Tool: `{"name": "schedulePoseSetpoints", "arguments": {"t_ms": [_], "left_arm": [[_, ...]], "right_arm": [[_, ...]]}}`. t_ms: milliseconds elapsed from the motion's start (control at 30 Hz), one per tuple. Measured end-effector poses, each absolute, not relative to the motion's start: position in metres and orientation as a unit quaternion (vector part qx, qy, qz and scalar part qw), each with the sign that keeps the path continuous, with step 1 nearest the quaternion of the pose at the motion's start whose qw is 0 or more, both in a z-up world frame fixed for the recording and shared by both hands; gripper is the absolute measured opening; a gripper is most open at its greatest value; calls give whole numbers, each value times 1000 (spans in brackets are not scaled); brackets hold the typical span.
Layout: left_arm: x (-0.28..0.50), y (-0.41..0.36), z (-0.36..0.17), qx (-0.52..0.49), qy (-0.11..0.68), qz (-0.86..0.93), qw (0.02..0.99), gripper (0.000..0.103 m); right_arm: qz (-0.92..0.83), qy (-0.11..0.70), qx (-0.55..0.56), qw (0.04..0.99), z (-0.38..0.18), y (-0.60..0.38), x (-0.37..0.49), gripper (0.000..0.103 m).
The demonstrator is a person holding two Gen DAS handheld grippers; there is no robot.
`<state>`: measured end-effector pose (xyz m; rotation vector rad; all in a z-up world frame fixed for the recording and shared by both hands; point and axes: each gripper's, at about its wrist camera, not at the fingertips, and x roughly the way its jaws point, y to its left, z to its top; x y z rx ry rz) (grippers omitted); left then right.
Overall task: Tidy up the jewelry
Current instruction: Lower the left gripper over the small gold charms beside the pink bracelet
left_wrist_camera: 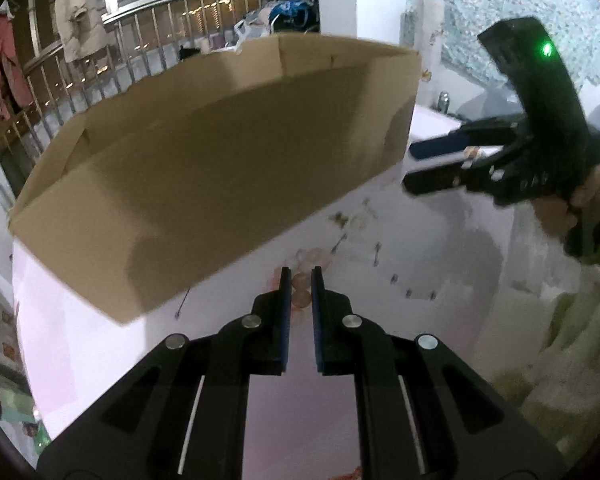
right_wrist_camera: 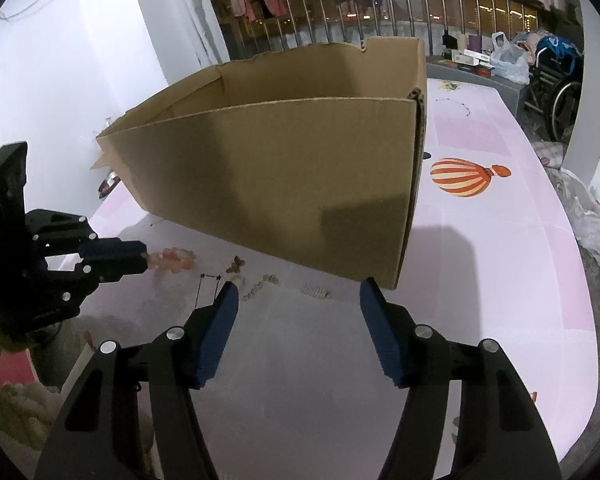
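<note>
On the pink surface (right_wrist_camera: 480, 280), near the box (right_wrist_camera: 284, 168), the left gripper (left_wrist_camera: 300, 280) pinches the pink bead bracelet (left_wrist_camera: 302, 292). The right gripper (right_wrist_camera: 298, 292) is spread wide. Beads might slip out if the pinch is weak.

Cardboard box (right_wrist_camera: 284, 176) blocks path ahead of my right tongs (right_wrist_camera: 298, 292); open tablecloth (right_wrist_camera: 500, 280) to their right gives passage. Left tongs (left_wrist_camera: 300, 280): box wall ahead-left, scattered jewelry (left_wrist_camera: 356, 220) ahead-right, bare strip beneath.
</note>
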<state>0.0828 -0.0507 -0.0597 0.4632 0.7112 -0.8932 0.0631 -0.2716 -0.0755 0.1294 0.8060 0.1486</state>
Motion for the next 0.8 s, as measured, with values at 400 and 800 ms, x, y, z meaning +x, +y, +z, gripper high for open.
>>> {"name": "schedulePoseSetpoints", "arguments": {"t_ms": [400,800], "left_arm": [[74,-49,-55,163,334,-415,830,32],[69,-98,-64,167,317,-460,812,22]], "right_arm": [[70,394,52,915,-76,-270,64,44],[89,404,-13,911,-83,-265,78,24]]}}
